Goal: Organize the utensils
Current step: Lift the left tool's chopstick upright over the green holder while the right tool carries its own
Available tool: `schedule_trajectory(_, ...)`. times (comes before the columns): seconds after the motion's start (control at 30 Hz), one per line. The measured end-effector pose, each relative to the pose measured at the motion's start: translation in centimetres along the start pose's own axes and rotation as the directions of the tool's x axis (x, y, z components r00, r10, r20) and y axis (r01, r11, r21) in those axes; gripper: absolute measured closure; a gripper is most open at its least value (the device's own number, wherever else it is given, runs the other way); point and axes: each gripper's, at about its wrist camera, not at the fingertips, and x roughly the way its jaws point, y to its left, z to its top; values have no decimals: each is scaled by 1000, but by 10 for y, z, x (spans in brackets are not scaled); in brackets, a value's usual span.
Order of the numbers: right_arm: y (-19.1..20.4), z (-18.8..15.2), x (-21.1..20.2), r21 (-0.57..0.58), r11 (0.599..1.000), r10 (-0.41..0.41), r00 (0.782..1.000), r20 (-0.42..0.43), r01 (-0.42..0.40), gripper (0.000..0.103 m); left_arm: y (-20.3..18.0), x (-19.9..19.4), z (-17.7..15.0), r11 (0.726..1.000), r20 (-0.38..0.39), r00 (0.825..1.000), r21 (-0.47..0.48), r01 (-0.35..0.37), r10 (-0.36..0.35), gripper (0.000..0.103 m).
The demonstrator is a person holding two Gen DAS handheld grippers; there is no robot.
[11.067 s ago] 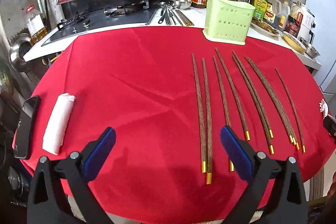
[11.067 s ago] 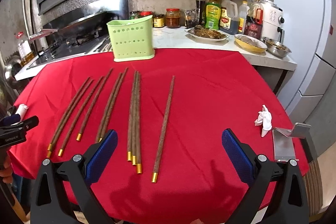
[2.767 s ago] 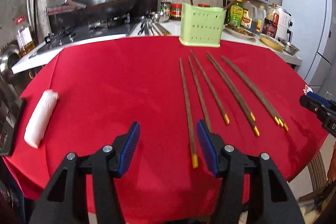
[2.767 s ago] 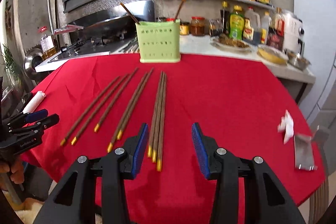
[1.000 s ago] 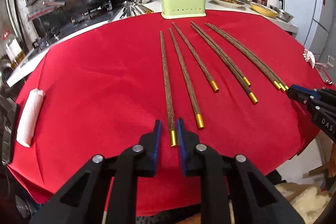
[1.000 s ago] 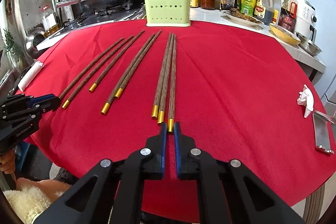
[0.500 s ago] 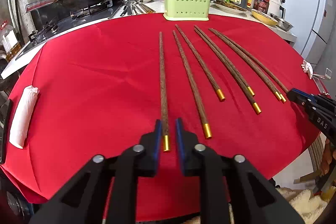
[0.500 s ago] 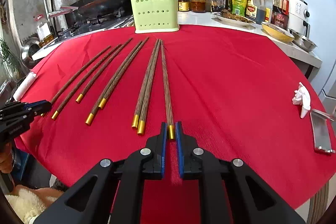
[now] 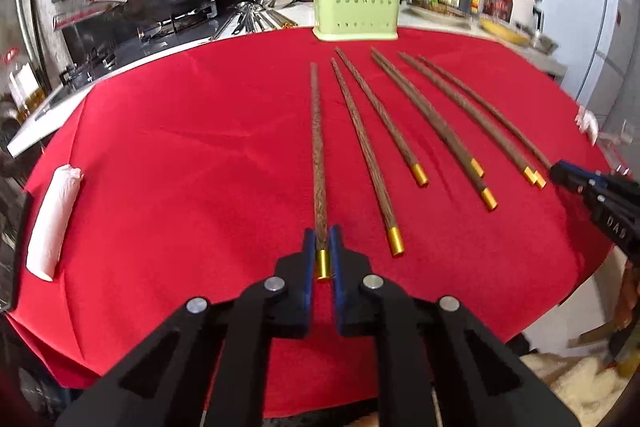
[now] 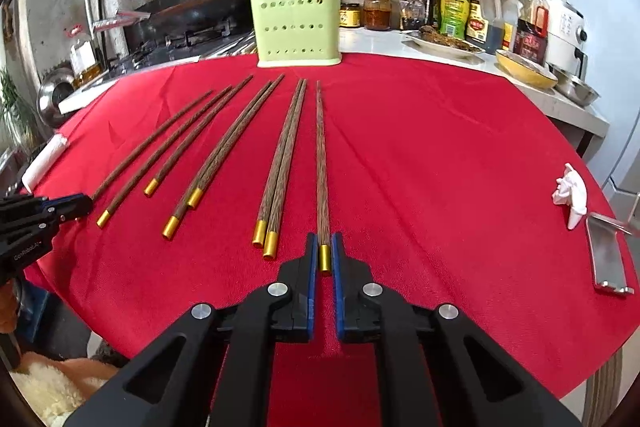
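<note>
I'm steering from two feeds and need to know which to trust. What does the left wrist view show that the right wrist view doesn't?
Only the left wrist view: the left gripper shut on the leftmost chopstick's gold end, seen close up.

Only the right wrist view: the right gripper shut on the rightmost chopstick, and the metal stand at the cloth's right edge.

Both: the green holder with two chopsticks already in it, and the white roll.
</note>
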Motion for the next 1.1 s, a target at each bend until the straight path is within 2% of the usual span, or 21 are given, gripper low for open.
schedule_trajectory(0.13,0,12,-20,7,1000,4,999,38,-4,96,7,-21,12,999,71,997,-16,29,-28,96)
schedule_trajectory(0.3,0,30,-51,12,1000,1,994,113,-3,96,10,-51,30,1000,166,986,-4,21,-20,96)
schedule_trajectory(0.5,-2,52,-93,13,1000,-9,972,236,6,96,10,-97,55,1000,311,950,20,11,-17,96)
schedule_trajectory(0.7,-2,76,-126,0,1000,-16,943,332,17,96,9,-137,77,999,439,899,44,-10,-10,96)
schedule_trajectory(0.83,-3,92,-139,-12,1000,-23,928,371,29,96,10,-147,93,998,479,878,50,-35,7,96)
schedule_trajectory(0.93,-6,104,-141,-13,999,-29,924,381,37,96,13,-141,100,998,478,878,47,-42,15,96)
schedule_trajectory(1.1,-9,118,-132,-14,998,-47,921,387,57,96,17,-136,107,998,494,869,33,-51,28,96)
